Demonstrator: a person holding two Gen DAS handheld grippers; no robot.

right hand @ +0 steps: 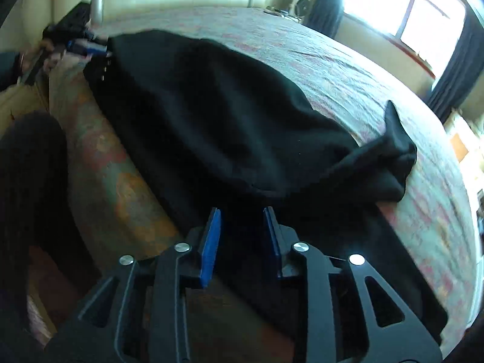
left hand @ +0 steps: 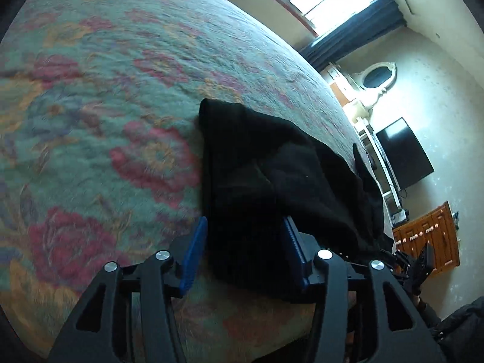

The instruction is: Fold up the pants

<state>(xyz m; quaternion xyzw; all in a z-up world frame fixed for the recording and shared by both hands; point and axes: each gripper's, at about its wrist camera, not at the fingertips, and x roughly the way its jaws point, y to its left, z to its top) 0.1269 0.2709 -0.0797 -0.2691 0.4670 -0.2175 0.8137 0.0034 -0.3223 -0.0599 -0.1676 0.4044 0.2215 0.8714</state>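
While both my claws hang over the bed, the black pants lie along its near edge on the floral bedspread, stretched from one claw to the other.

From the left wrist view, my left claw stands with its blue pads parted. The near end of the pants sits in the gap between them, but the left pad shows clear of the cloth, so I am not pinching anything there.

From the right wrist view, my right claw is likewise parted, its blue pads set apart with dark fabric lying under and between them. I see no pad pressing on the cloth.

Beyond it the pants bulge in a long mound, with one bunched end poking up toward the window side. At the far end of the mound my left claw shows, small and blurred, right at the edge of the fabric.

A dark screen hangs on the wall past the bed.
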